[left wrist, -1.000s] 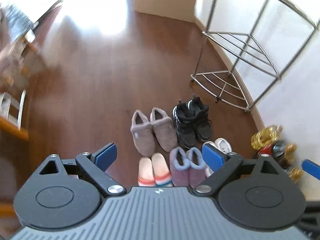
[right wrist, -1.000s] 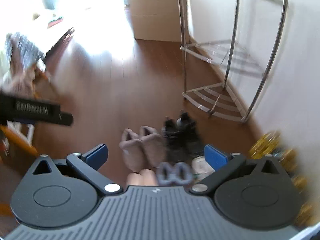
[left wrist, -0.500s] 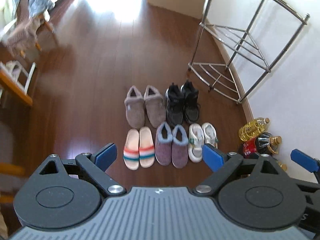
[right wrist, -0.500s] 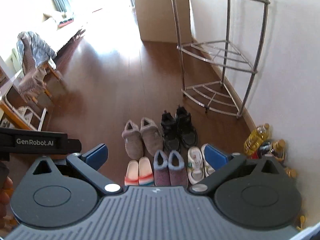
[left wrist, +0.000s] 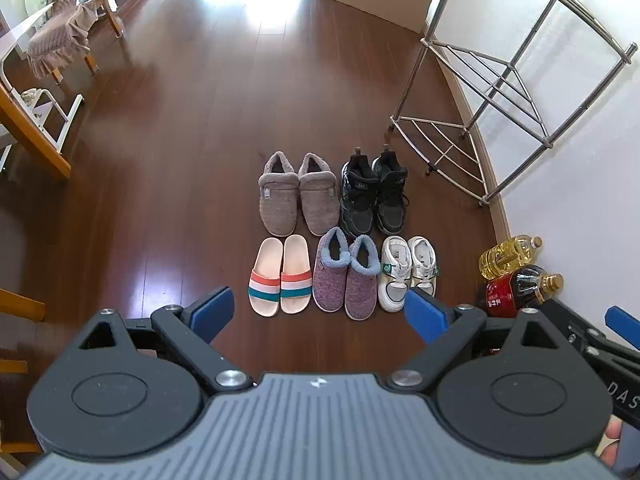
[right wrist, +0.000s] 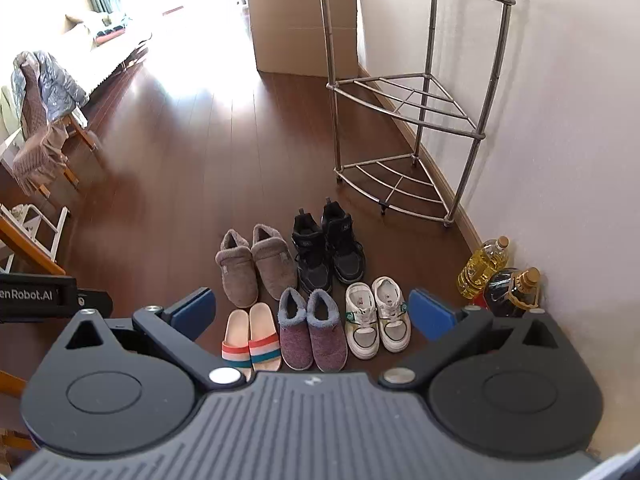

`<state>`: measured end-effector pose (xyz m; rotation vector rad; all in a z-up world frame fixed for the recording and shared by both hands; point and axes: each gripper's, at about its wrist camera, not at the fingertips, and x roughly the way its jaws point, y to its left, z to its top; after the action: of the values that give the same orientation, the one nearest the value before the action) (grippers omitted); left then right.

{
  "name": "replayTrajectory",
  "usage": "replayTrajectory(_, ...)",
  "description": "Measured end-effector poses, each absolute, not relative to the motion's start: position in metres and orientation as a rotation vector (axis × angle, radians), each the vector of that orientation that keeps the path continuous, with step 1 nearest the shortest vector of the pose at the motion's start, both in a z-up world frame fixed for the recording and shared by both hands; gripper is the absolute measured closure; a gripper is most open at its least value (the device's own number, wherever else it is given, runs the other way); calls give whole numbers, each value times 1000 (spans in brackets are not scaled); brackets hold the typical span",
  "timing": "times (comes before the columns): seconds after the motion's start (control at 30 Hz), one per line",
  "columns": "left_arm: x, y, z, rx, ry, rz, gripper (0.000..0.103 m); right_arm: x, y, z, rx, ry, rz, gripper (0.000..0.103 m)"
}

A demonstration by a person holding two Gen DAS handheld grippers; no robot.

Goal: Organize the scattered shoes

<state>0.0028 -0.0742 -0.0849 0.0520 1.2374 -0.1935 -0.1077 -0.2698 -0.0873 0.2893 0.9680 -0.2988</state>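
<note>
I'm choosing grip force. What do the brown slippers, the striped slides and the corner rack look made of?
Brown slippers: soft knit or fleece with a fuzzy collar, matte, so probably squashy. Striped slides: smooth foam or rubber, judging by the even pale footbed and a slight sheen; the strap may be fabric. Corner rack: metal tube and wire, shiny silver, likely chromed or stainless steel.

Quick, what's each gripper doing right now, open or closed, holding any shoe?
Left gripper: open, holding nothing, above the floor in front of the shoes.
Right gripper: open, holding nothing.
</note>
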Motion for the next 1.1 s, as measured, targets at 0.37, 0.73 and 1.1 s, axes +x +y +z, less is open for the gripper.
replayTrajectory(0.37, 8, -89, -90, 46, 1238, -172, 10, -96, -285, -94, 288, 994, -271, 1)
replayTrajectory(0.73, 15, -96, -102, 71, 1265, -182, 10, -88, -302, -106, 335, 1028, -278, 1)
replayTrajectory(1.1, 67, -81, -137, 121, 1306, -241, 10, -39, -304, -146, 407, 1167, -296, 26)
